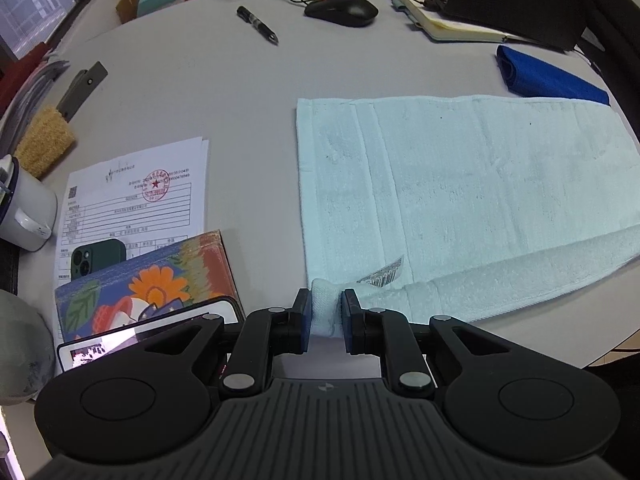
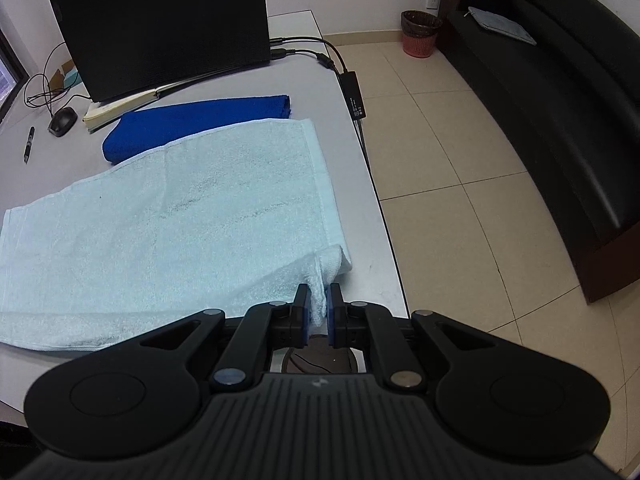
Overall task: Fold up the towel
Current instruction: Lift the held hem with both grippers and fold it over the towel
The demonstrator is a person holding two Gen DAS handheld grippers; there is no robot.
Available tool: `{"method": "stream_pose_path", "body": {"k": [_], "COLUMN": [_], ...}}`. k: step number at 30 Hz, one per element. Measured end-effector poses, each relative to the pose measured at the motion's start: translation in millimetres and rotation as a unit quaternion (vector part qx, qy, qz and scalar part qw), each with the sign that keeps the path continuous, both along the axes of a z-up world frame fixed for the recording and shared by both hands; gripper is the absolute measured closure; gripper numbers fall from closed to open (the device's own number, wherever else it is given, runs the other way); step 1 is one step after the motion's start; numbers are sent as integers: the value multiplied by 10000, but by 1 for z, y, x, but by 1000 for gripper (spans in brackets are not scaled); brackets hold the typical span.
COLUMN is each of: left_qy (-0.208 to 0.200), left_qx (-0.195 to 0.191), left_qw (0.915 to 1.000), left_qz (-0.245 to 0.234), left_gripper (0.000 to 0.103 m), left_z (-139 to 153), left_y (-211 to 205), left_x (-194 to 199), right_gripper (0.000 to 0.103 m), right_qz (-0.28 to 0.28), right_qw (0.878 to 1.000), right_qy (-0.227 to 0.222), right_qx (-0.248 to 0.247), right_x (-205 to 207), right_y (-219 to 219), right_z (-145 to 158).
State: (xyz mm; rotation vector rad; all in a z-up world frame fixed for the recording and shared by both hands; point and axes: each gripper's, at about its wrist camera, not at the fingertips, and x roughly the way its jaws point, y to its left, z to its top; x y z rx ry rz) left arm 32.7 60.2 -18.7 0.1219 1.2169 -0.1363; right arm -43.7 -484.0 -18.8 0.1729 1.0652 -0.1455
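Observation:
A pale mint towel lies spread on the grey table, its near long edge lifted and rolled over. My left gripper is shut on the towel's near left corner, next to a barcode label. In the right wrist view the same towel stretches off to the left, and my right gripper is shut on its near right corner, close to the table's right edge.
A folded blue towel lies just beyond the mint one. A laptop, notebook, mouse and pen sit further back. Papers, a flowered book, phones and a mug crowd the left.

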Motion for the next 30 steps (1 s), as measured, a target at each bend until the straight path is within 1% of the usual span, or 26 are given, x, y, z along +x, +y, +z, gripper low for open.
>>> {"method": "stream_pose_path", "body": {"k": [17, 20, 30], "left_qy": [-202, -208, -294], "left_qx": [-26, -91, -52], "left_qw": [9996, 9993, 9982], "left_qz": [213, 294, 529], "left_gripper": [85, 85, 85], "left_z": [8, 9, 9], "left_y": [2, 5, 6], "left_x": [46, 54, 83], "right_gripper": [95, 95, 95], "right_qz": [80, 73, 146], "right_qw": [9998, 9997, 9996], "right_qy": [-154, -165, -165], "right_qx": [-136, -152, -174], "right_x": [48, 58, 94], "right_y": [3, 3, 5], "right_z": [6, 7, 6]}}
